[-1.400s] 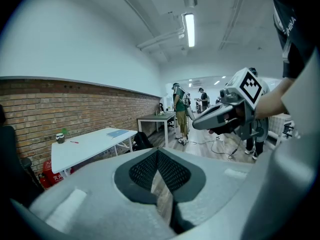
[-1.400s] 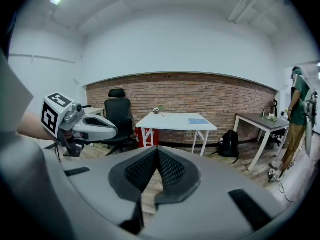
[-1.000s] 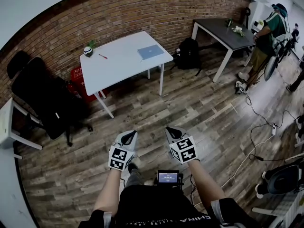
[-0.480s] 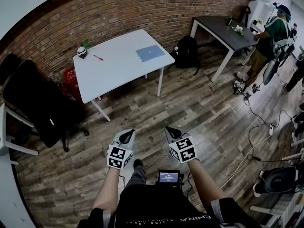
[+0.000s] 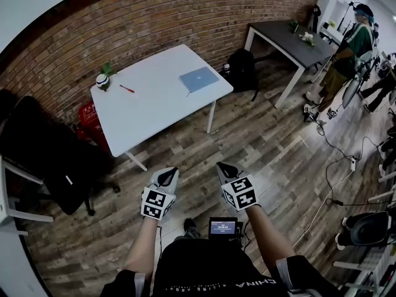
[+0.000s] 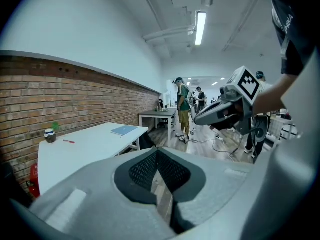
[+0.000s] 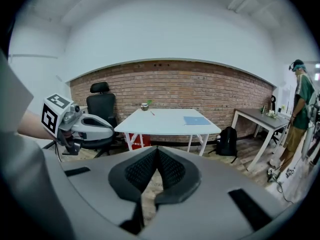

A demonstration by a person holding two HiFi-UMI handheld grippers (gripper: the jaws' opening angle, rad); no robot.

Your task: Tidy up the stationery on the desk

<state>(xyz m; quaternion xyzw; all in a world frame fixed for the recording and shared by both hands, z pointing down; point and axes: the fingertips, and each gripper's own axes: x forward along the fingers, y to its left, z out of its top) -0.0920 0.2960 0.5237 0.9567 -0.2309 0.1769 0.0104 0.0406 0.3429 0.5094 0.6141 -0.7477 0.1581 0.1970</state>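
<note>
A white desk (image 5: pixel 148 98) stands by the brick wall, a good way ahead of me. On it lie a red pen (image 5: pixel 127 88) near the back left, a blue notebook (image 5: pixel 199 78) at the right, and a small round pot with a green plant (image 5: pixel 103 80) at the back left corner. My left gripper (image 5: pixel 167 174) and right gripper (image 5: pixel 225 168) hang side by side over the wooden floor, well short of the desk. Both are shut with nothing in them. The desk (image 7: pixel 167 121), pen (image 7: pixel 152 113) and notebook (image 7: pixel 197 120) also show in the right gripper view.
A black office chair (image 5: pixel 46 159) stands left of the desk, a red box (image 5: pixel 88 114) under it. A black backpack (image 5: pixel 242 68) leans by the wall, beside a dark table (image 5: pixel 291 39). A person (image 5: pixel 348 48) stands at the far right. Cables (image 5: pixel 334 150) run over the floor.
The desk has come nearer and shifted slightly left and down in the head view as I walk toward it. Both grippers stay shut and level in front of me.
</note>
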